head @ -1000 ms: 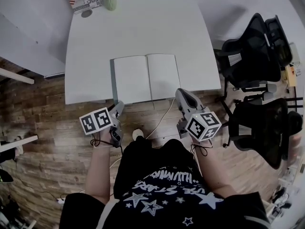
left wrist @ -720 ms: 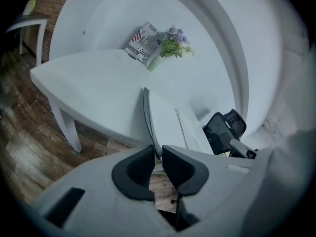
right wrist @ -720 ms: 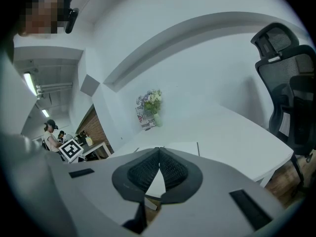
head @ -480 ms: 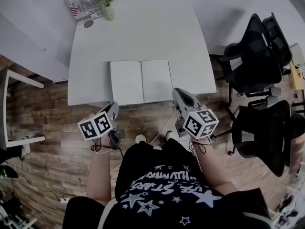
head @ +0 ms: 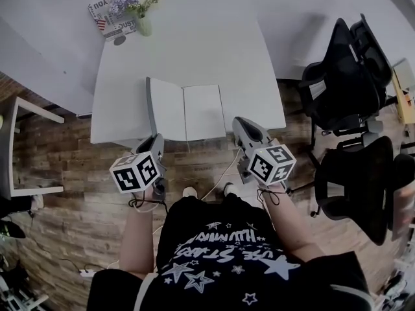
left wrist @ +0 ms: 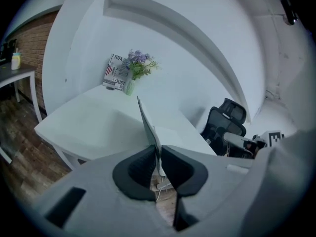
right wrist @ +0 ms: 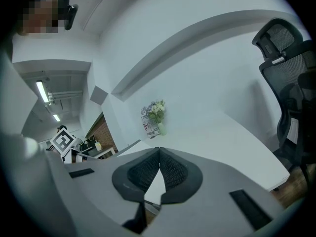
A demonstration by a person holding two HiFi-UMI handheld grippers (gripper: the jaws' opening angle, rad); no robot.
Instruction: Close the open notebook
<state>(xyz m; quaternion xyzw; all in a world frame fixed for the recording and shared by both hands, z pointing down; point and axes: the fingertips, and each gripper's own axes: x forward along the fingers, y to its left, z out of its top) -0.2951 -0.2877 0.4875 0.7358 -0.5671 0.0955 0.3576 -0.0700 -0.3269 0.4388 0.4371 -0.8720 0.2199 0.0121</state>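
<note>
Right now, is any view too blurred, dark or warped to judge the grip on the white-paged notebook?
Head view: evenly lit, sharp; fisheye bows the white table. Left gripper view: dark corners, yet the white-paged notebook shows crisply, its cover pinched by the left gripper. Right gripper view: dark corners, mosaic patch top left.

right hand-held gripper (right wrist: pixel 159 151): jaws together | flower vase (right wrist: pixel 161 128) on table (right wrist: pixel 232 137) | chair (right wrist: pixel 289 78) right

The white printed box (head: pixel 111 11) with a flag pattern, at the far left corner of the white table (head: pixel 194 50) behind the flower vase (head: pixel 142 26), shows "YOU" and "JUST". The person's black T-shirt (head: pixel 220 258) carries upside-down white lettering among stars; only "STARS" reads clearly
</note>
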